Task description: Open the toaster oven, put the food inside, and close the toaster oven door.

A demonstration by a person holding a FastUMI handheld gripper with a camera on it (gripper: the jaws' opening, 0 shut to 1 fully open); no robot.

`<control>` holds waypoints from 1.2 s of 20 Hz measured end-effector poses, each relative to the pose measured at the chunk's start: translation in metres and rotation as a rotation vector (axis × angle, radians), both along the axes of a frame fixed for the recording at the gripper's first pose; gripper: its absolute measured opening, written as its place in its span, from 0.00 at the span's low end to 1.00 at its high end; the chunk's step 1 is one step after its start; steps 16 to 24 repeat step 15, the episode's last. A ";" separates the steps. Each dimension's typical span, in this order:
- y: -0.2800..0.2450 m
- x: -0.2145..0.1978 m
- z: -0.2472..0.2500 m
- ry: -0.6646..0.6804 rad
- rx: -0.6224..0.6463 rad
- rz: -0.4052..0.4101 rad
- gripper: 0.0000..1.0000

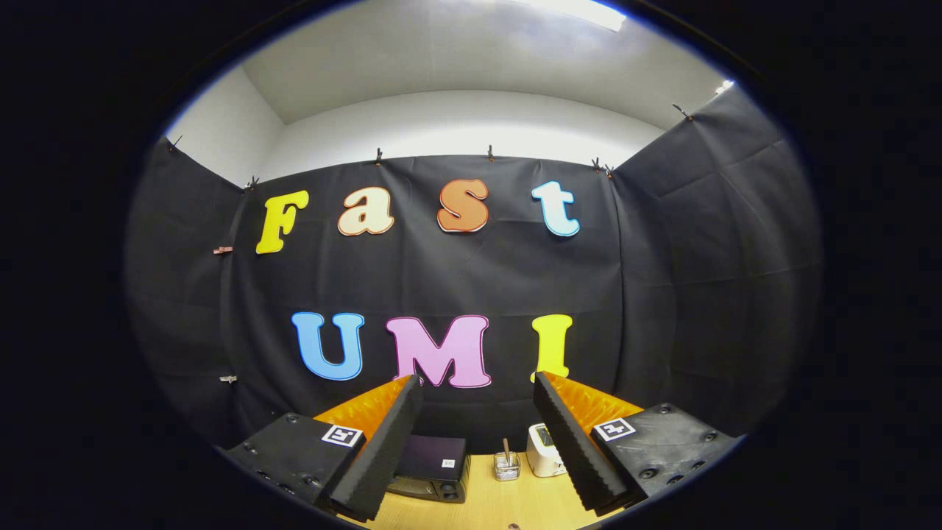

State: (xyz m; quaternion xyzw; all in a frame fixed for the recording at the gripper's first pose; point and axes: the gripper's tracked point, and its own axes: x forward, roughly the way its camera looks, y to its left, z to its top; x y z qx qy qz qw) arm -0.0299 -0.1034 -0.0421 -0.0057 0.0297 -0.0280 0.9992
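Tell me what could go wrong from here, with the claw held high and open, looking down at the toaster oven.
1. The claw is open, holding nothing and well short of the toaster oven; the door handle can't be made out, so a blind approach may miss it.
2. A small glass jar and a white toaster stand close beside the oven; a wide swing could knock them.
3. No food is visible on the table.
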 end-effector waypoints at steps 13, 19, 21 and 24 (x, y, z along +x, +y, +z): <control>0.004 0.000 -0.001 0.004 0.001 0.015 0.98; 0.004 -0.001 -0.001 0.005 0.002 0.015 0.98; 0.004 -0.001 -0.001 0.005 0.002 0.015 0.98; 0.004 -0.001 -0.001 0.005 0.002 0.015 0.98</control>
